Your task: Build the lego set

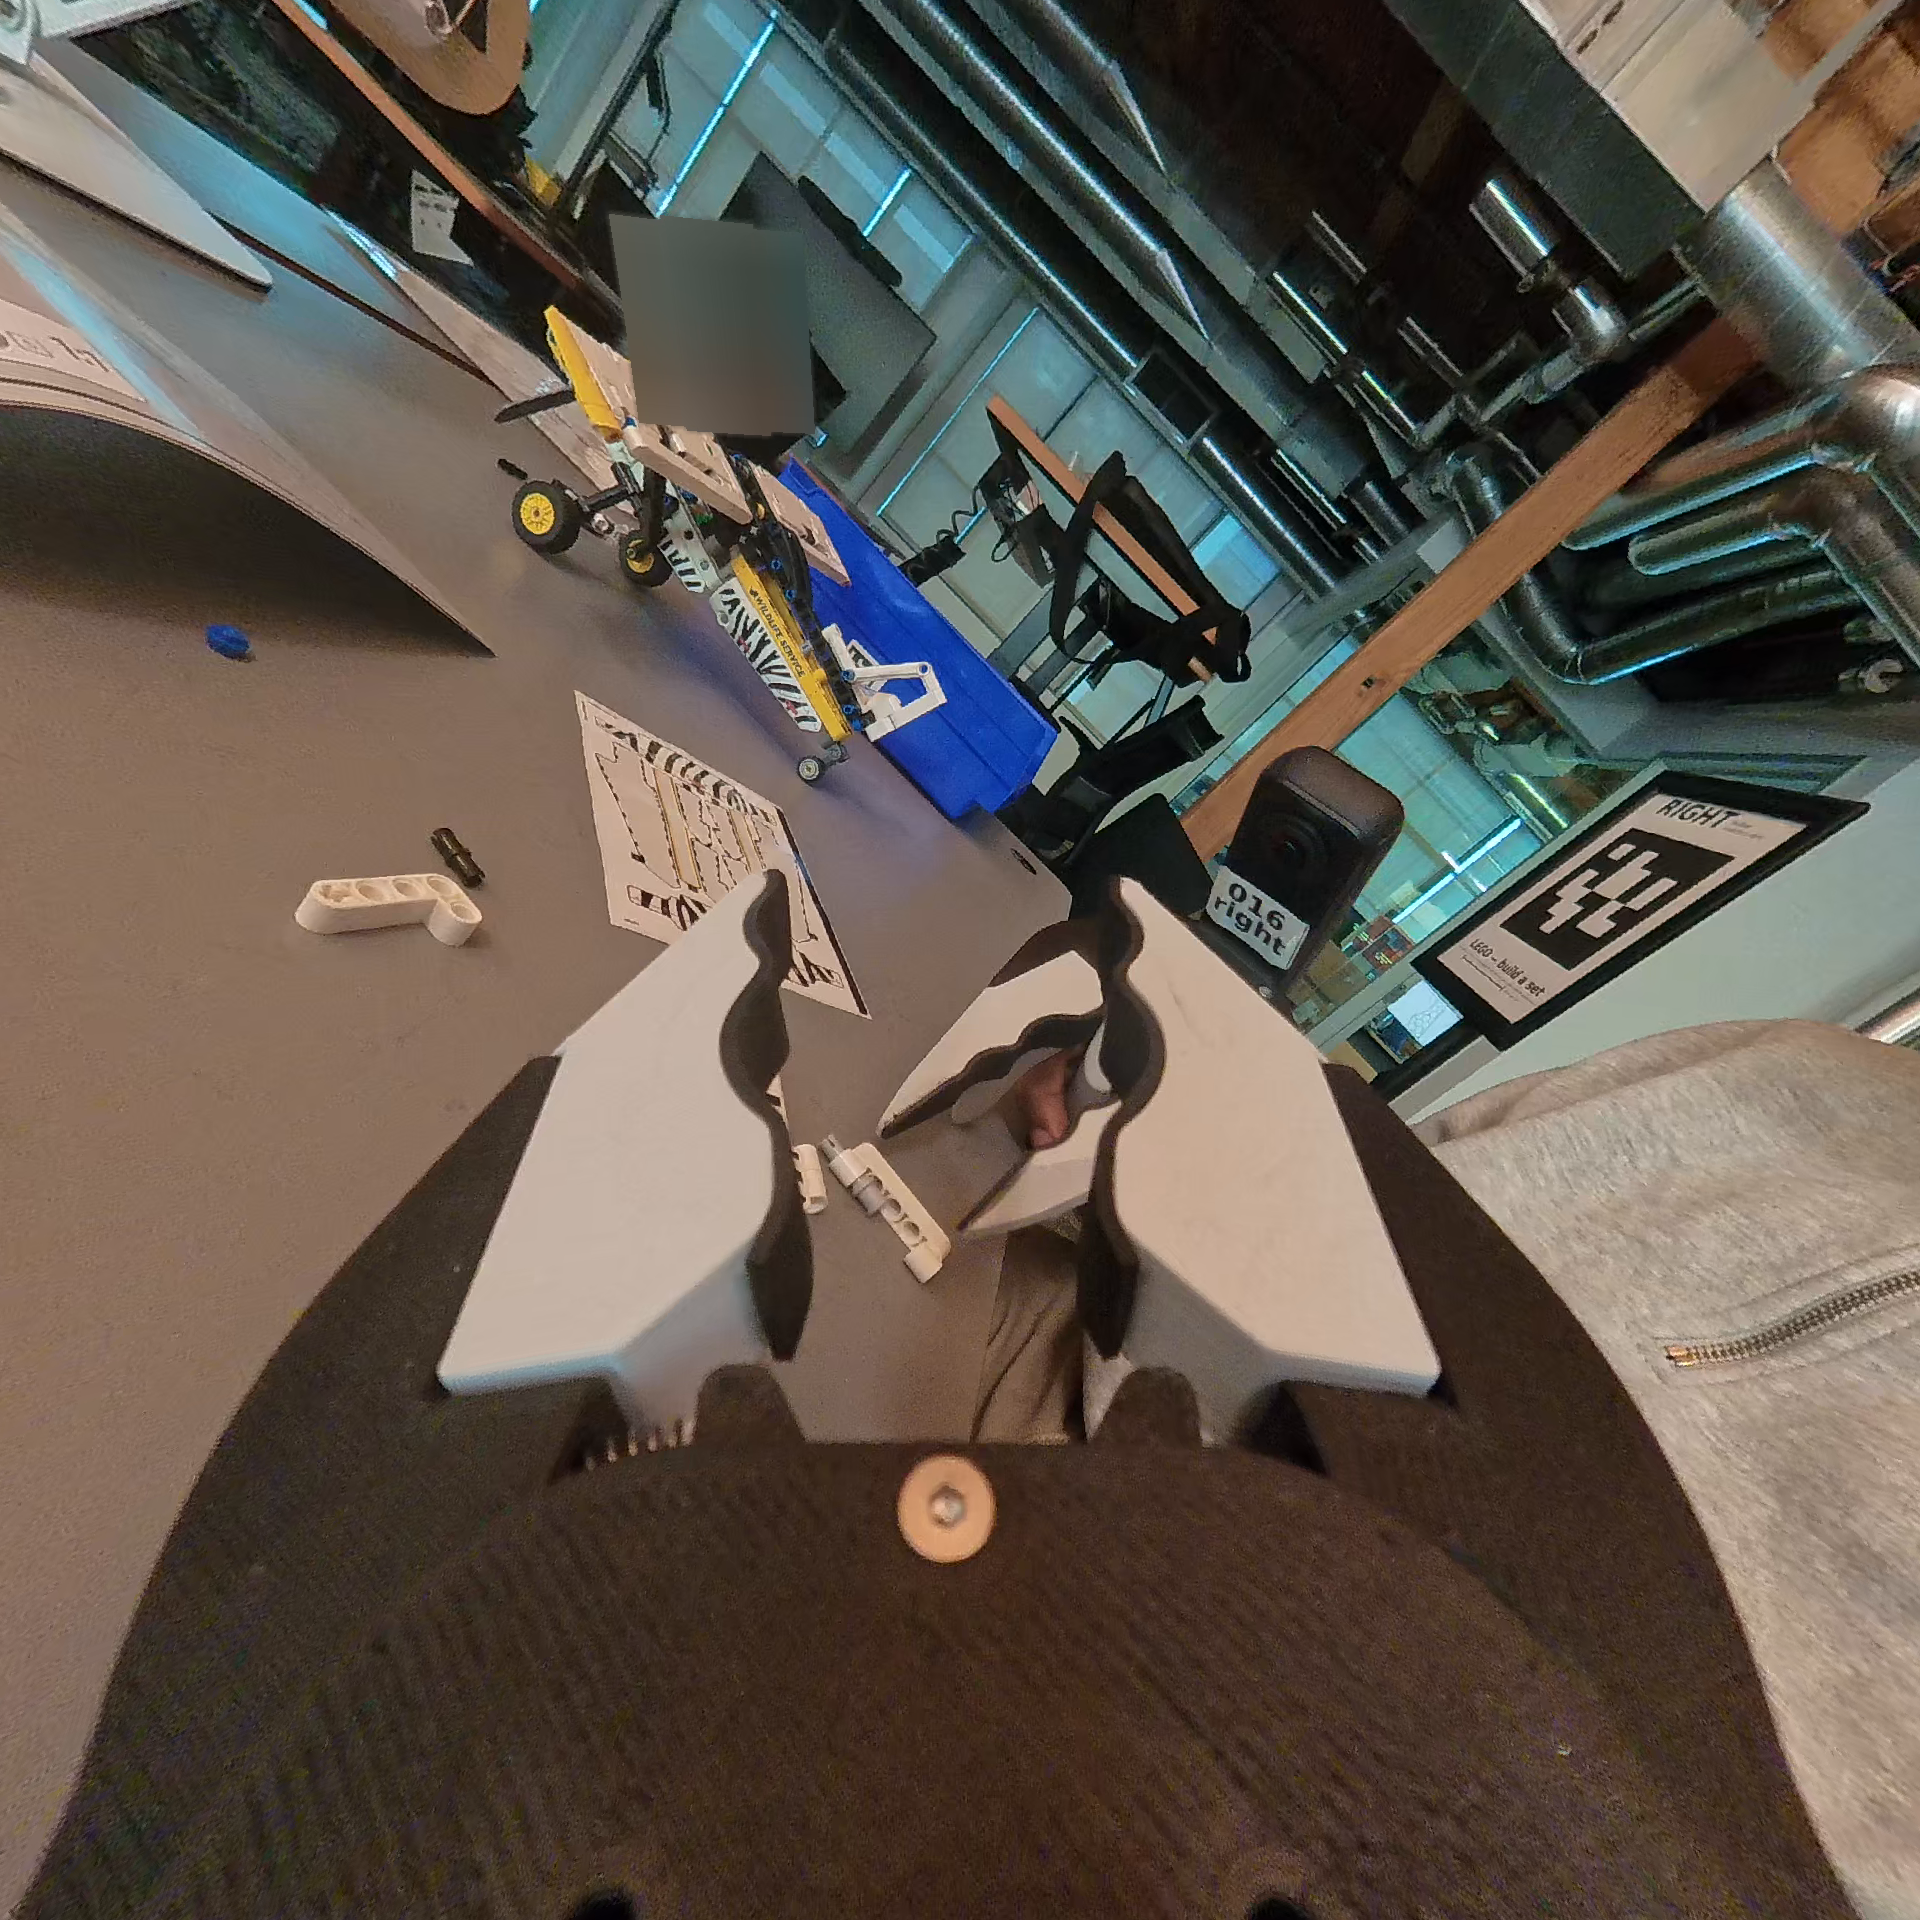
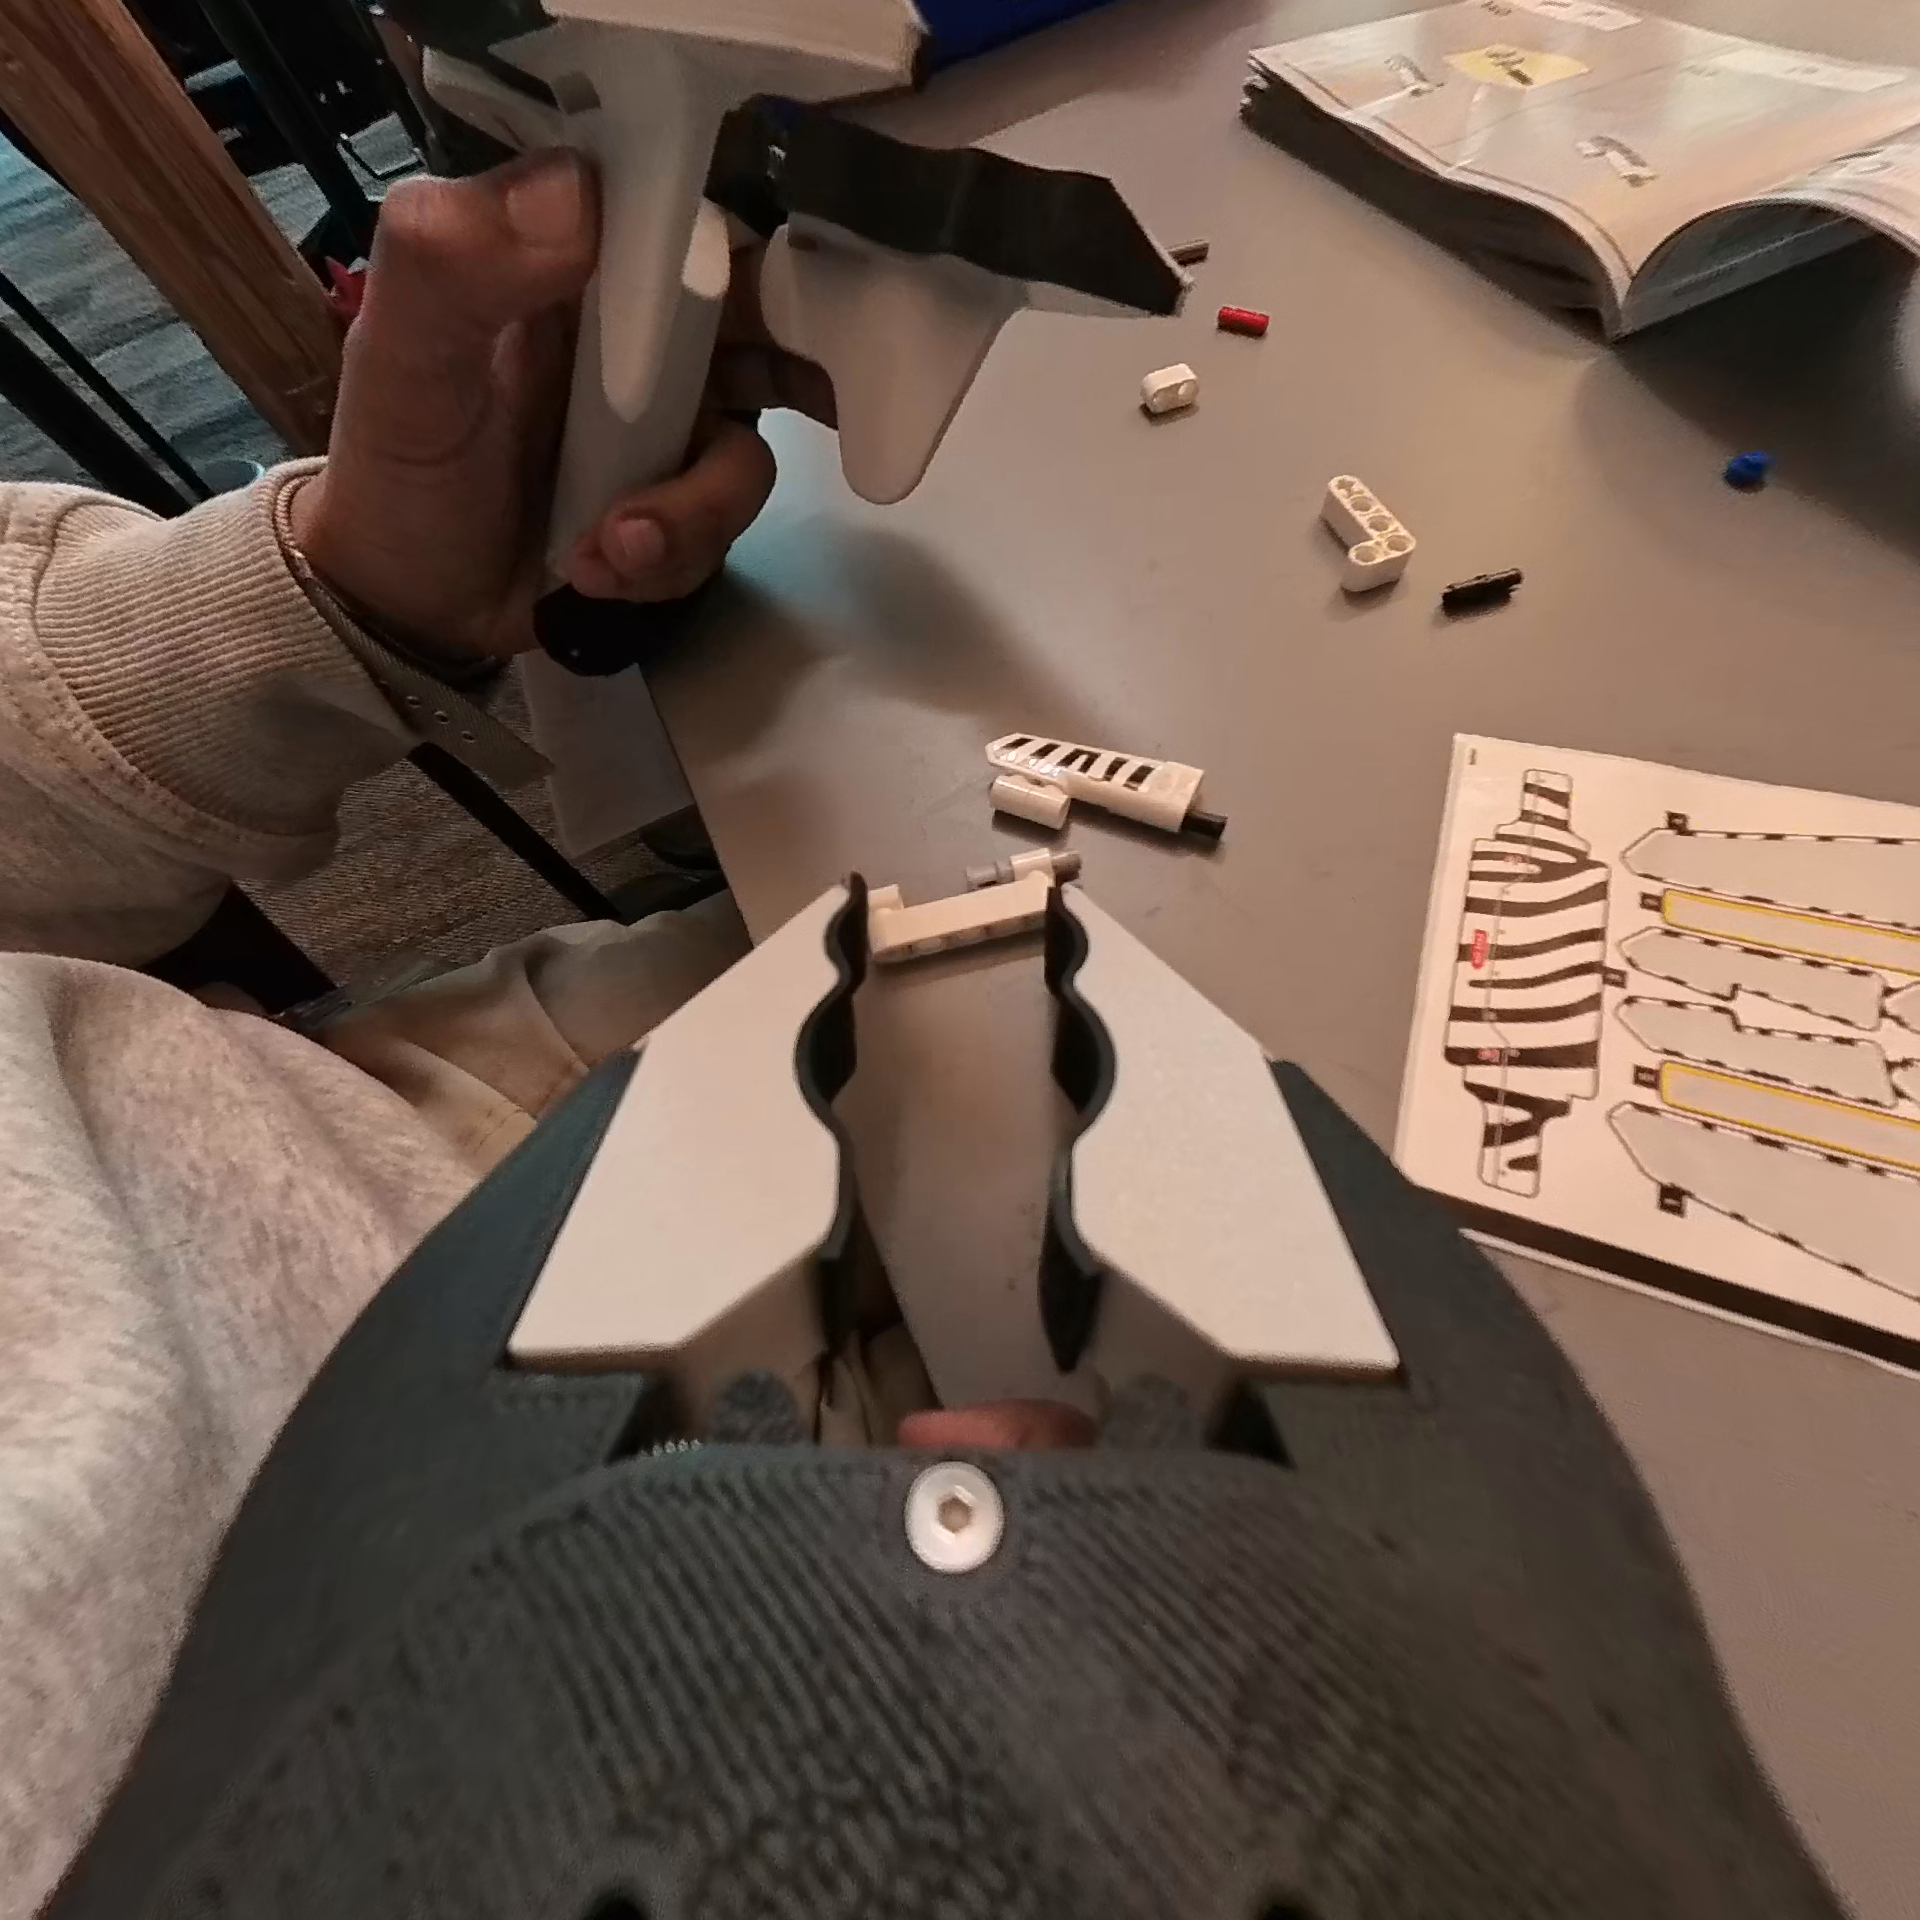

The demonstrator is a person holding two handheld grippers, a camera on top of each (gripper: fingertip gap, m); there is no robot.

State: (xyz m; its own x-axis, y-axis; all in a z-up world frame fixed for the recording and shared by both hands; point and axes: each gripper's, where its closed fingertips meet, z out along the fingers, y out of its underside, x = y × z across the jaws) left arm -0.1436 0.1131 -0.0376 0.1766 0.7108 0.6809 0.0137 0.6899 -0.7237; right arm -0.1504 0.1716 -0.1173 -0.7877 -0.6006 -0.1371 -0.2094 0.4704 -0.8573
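My right gripper [image 2: 958, 896] is shut on a short white beam [image 2: 961, 923] with a grey pin [image 2: 992, 868], gripping its two ends at the fingertips, low over the grey table [image 2: 1039, 623]. The same beam [image 1: 902, 1218] shows in the left wrist view between my wide-open, empty left gripper [image 1: 948, 899] fingers, with the right gripper [image 1: 925, 1179] behind it. A zebra-striped panel [image 2: 1091, 774] and a small white connector [image 2: 1029, 802] lie just past the beam. The partly built yellow and white plane model [image 1: 707, 540] stands at the far side of the table.
A white L-beam [image 2: 1369, 530], black pin [image 2: 1481, 587], small white piece [image 2: 1169, 387], red piece [image 2: 1244, 320] and blue piece [image 2: 1749, 468] lie loose. A sticker sheet [image 2: 1662, 1039], open manual [image 2: 1558, 156] and blue bin [image 1: 914, 665] are nearby. A hand [image 2: 468, 364] holds the left gripper's handle. My right fingertips sit around 10 cm from my left ones.
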